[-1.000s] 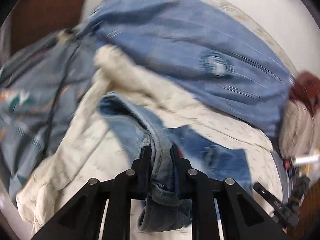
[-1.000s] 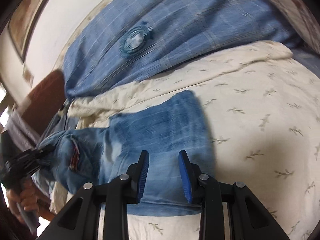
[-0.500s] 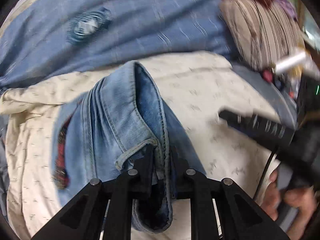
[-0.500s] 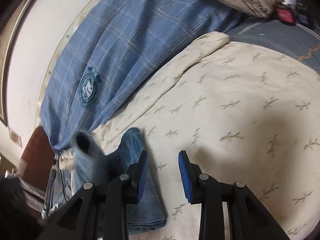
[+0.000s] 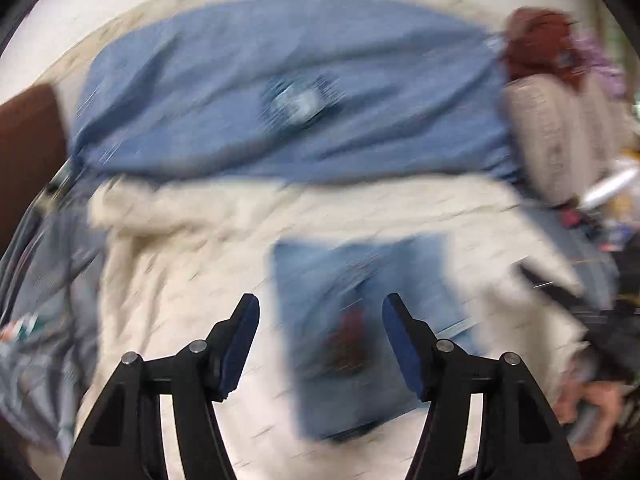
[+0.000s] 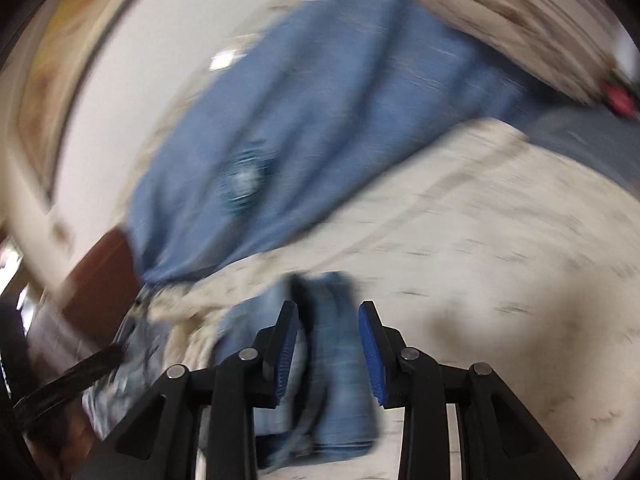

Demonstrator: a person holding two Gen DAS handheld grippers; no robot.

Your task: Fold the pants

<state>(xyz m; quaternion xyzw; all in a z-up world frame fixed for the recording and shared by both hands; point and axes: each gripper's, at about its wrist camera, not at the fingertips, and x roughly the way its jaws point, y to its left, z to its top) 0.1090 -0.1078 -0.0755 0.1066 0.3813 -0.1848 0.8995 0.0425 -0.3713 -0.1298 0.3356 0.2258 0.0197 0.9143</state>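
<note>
Lying folded into a compact blue block, the jeans (image 5: 360, 320) sit on the cream bedspread (image 5: 192, 264) near the middle of the bed, and both views are badly smeared by motion, so fine detail is lost. From the left wrist view, the left tool (image 5: 320, 340) hangs above the denim with its blue-padded fingers (image 5: 240, 344) spread wide, gripping nothing; the near edge of the folded jeans lies between and below them, and a dark red patch shows on the cloth. Bare cream bedspread runs off to the left of the jeans toward a rumpled grey-blue patterned fabric (image 5: 44, 280) at the bed's left edge. Behind the jeans, along the far edge of the bed, stretches a blue plaid blanket (image 5: 280, 92) with a round emblem (image 5: 300, 100). At the far right corner sits a striped pillow (image 5: 560, 136).

From the right wrist view, the right tool (image 6: 328, 344) is parted too, moderately, with the jeans (image 6: 340, 360) lying lengthwise beneath the gap; whether the pads touch the cloth, I cannot tell. To the right of the jeans the bedspread (image 6: 500, 300) lies broad and bare. At the lower right of the left view, the person's right hand (image 5: 592, 404) grips a tool handle.
</note>
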